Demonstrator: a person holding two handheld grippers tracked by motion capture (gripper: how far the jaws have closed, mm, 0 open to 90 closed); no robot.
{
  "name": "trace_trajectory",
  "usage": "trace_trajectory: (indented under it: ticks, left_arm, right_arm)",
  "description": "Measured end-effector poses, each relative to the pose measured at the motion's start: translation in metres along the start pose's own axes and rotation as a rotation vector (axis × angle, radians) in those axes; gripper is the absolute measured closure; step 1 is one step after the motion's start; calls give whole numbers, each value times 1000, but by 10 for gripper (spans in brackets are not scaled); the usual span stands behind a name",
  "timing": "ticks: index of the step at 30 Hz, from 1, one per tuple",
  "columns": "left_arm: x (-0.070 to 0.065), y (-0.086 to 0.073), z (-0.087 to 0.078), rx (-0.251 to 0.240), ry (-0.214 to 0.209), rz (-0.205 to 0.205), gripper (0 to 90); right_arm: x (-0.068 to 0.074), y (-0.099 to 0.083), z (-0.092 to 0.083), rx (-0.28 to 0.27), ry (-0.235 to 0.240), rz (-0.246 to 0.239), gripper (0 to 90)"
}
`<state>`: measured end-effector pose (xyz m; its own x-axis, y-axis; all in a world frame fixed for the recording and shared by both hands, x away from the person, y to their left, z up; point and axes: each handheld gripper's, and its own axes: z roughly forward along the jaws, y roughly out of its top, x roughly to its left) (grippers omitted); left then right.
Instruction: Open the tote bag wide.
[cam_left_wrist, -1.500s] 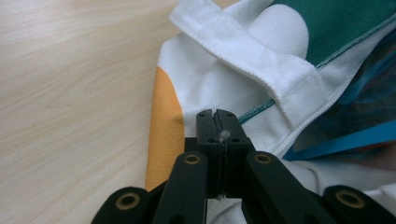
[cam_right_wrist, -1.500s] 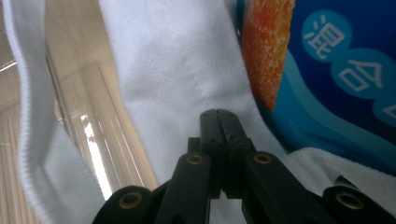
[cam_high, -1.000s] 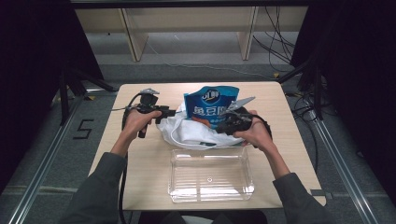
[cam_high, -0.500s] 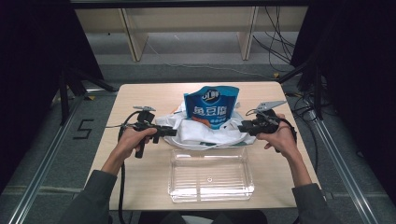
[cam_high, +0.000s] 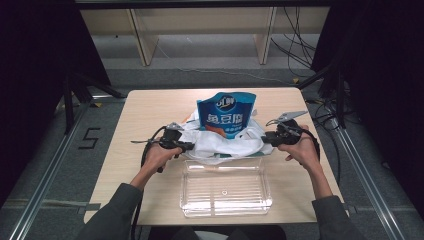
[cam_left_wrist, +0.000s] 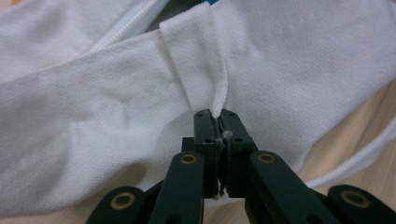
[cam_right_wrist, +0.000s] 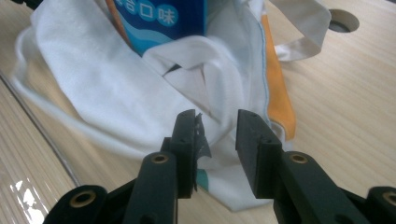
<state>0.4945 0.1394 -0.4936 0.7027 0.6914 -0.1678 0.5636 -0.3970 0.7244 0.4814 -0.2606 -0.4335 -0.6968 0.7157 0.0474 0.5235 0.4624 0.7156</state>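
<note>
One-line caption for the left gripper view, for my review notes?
Left tongs shut on a pinched fold of the white cloth bag, which lies on the wooden table.

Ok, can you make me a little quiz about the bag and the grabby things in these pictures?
1. True or false: the left gripper has its jaws pinched on the white cloth bag.
2. What colour is the packet standing in the bag?
3. What lies nearest the person: A) the packet, B) the clear plastic tray, C) the bag?

Key: 1 true; 2 blue; 3 B.
</note>
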Motion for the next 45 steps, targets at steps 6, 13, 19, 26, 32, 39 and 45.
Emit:
trace_trajectory:
  ticks: [6,13,19,26,32,39,45]
  left_arm:
    - [2,-5,-1,0,-2,26,862]
    - [0,-5,-2,-3,-3,36,840]
    - [-3,-1,-21,-82,-20,20,644]
    - [-6,-4,-59,-167,-29,-12,466]
    - [-10,-29,-85,-189,-5,-50,358]
    - [-26,-56,-88,-160,8,-67,315]
    - [-43,-74,-93,-131,43,-22,258]
  right_arm:
    - [-3,-1,1,0,-4,7,692]
    - [-1,0,0,-29,1,33,689]
    - [-4,3,-8,-43,1,14,633]
    - [-2,5,-16,-90,-8,23,559]
    - [-1,9,-23,-110,-7,12,525]
    - [3,14,-27,-131,-3,10,490]
    - [6,17,-27,-132,-4,1,460]
